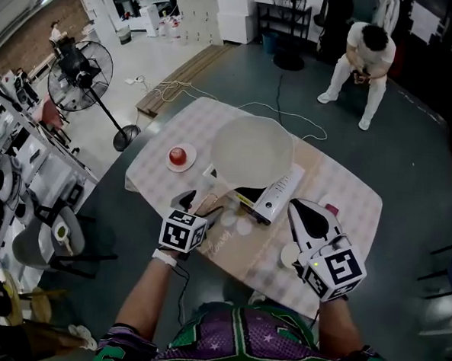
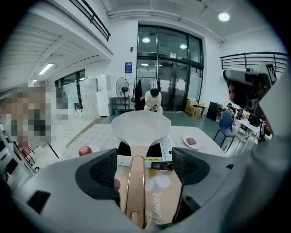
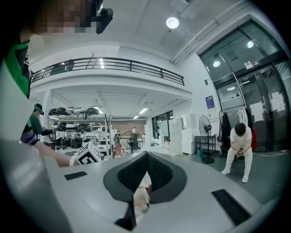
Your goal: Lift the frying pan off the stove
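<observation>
A cream frying pan (image 1: 252, 151) rests over the black top of a white portable stove (image 1: 277, 196) on the table. Its tan handle (image 1: 203, 205) runs back toward my left gripper (image 1: 188, 202). In the left gripper view the pan (image 2: 141, 126) is straight ahead and the handle (image 2: 134, 182) lies between the jaws of the left gripper (image 2: 145, 167). The jaws are open, with a clear gap on the right side. My right gripper (image 1: 301, 212) hovers right of the stove, shut and empty, and the right gripper (image 3: 143, 182) points away over the table.
A red apple on a plate (image 1: 179, 156) sits left of the pan. A pink item on a plate (image 2: 190, 141) lies right of the stove, and a small white dish (image 1: 289, 254) sits near the front edge. A person (image 1: 365, 58) sits beyond the table. A floor fan (image 1: 81, 72) stands far left.
</observation>
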The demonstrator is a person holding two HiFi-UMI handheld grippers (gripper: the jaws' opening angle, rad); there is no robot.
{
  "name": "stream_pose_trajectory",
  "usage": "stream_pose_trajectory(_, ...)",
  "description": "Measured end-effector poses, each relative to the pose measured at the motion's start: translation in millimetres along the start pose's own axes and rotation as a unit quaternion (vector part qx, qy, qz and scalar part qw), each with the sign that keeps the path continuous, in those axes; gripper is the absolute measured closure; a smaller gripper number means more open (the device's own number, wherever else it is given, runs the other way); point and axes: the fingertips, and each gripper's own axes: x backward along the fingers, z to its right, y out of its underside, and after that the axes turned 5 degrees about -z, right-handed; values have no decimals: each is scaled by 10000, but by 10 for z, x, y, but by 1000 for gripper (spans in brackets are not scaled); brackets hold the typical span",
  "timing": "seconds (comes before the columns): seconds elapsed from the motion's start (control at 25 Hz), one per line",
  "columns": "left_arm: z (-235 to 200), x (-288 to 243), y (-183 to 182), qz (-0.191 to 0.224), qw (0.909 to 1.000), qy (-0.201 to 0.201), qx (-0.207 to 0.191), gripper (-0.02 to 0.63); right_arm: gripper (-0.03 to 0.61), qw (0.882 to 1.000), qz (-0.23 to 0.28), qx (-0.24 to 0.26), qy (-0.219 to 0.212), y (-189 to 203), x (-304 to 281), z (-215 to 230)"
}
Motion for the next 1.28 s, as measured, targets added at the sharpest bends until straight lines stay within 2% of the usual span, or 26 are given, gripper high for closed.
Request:
stream_pose_trajectory(0.28, -90, -625, 2, -905, 9959, 58, -55, 229, 572, 9988, 42, -447, -200, 97, -164, 400)
stream_pose_trajectory(0.44, -113, -871, 49, -1318, 9909, -20, -278, 229, 571, 9983, 99, -510, -263, 137, -215, 544)
stream_pose_trajectory(0.6, -93, -1099, 169, -1764, 9840, 108, -229, 229, 571, 9982, 92, -531, -279, 174, -261, 662)
stream_pose_trajectory(0.8, -63, -1256, 314, -2498, 9673, 398, -208, 229, 572, 9964, 166, -747, -366, 152, -296, 712)
stream_pose_trajectory(0.96, -29, -1372, 491, -3091, 9467, 907, -8, 229, 571, 9962, 187, -759, -393, 188, -308, 755)
stream_pose_trajectory(1.0, -34, -1398, 508, -3162, 9435, 985, 39, 236, 571, 9963, 182, -751, -383, 207, -304, 773)
stream_pose_trajectory(1.04, -34, -1418, 516, -3206, 9413, 1054, 81, 285, 571, 9963, 178, -761, -366, 225, -296, 792)
stream_pose_trajectory(1.12, -9, -1431, 511, -3256, 9380, 1177, 143, 445, 571, 9960, 176, -805, -330, 247, -278, 823)
stream_pose_trajectory(1.28, -1, -1422, 493, -3201, 9407, 1115, 145, 457, 572, 9957, 147, -872, -264, 247, -265, 820)
